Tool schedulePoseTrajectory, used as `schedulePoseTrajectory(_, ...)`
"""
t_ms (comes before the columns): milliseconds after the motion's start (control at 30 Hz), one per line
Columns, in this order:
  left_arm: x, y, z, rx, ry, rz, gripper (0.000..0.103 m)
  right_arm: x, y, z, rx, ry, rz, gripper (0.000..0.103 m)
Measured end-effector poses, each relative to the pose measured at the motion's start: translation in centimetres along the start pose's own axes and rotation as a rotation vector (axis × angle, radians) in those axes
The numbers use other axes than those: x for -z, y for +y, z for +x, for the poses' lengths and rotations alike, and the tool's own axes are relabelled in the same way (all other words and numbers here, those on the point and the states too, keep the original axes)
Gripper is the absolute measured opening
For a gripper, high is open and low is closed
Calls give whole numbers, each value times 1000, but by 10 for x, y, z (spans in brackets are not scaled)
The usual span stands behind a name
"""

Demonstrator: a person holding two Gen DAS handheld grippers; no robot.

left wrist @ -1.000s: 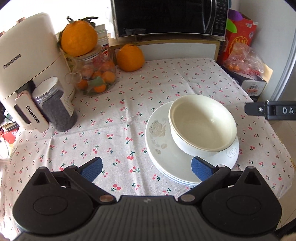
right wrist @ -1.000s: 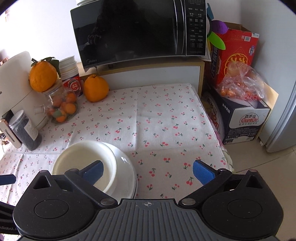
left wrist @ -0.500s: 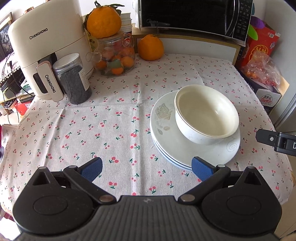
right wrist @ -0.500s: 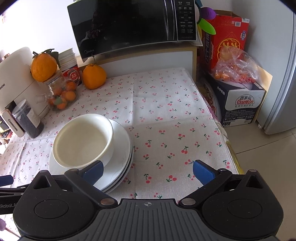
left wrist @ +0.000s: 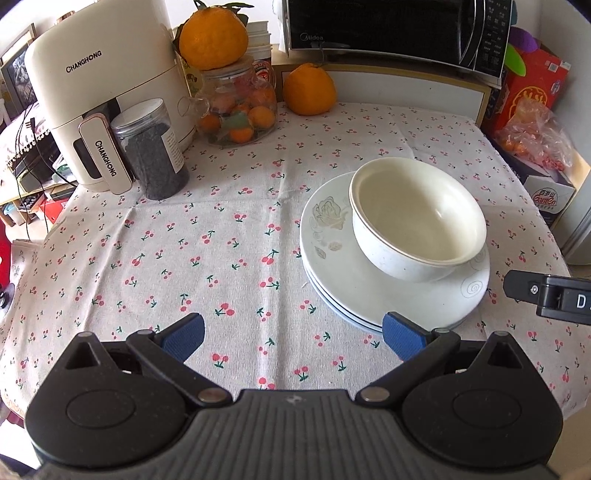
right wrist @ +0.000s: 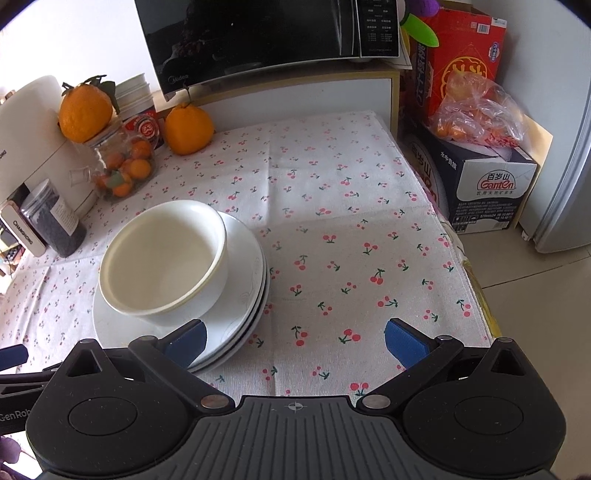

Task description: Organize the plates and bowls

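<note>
A white bowl [left wrist: 417, 218] sits upright on a stack of white plates [left wrist: 332, 258] on the cherry-print tablecloth. In the right wrist view the same bowl [right wrist: 162, 258] and plates [right wrist: 243, 310] lie at the left. My left gripper [left wrist: 293, 334] is open and empty, hovering in front of the stack, its right pad [left wrist: 402, 336] near the plates' front rim. My right gripper [right wrist: 295, 341] is also open and empty, with its left pad [right wrist: 186, 341] over the plates' front edge. The right gripper's finger [left wrist: 546, 295] shows at the right edge of the left wrist view.
At the back left stand a cream air fryer [left wrist: 99, 110], a dark-filled jar [left wrist: 151, 147] and a glass jar of small oranges [left wrist: 236, 107]; a large orange [left wrist: 308, 88] sits below a microwave [left wrist: 399, 29]. Boxes [right wrist: 480, 173] stand off the table's right edge.
Both grippers have pulled back and risen from the stack, so more of the table shows. The bowl and plates have not moved.
</note>
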State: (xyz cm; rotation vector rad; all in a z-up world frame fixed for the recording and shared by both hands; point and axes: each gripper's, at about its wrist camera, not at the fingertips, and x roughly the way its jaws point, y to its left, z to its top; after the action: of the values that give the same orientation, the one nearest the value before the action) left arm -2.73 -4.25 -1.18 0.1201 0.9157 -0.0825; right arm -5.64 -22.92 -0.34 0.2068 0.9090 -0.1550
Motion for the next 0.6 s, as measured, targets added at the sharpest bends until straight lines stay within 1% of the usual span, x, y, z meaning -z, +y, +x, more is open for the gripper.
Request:
schedulePoseTrajectory(233, 4, -4, 4, -6, 17, 8, 103, 3, 7, 1, 12, 10, -53, 103)
schedulePoseTrajectory(600, 5, -8, 3, -7, 18, 20, 103, 4, 8, 3, 12, 18, -62, 103)
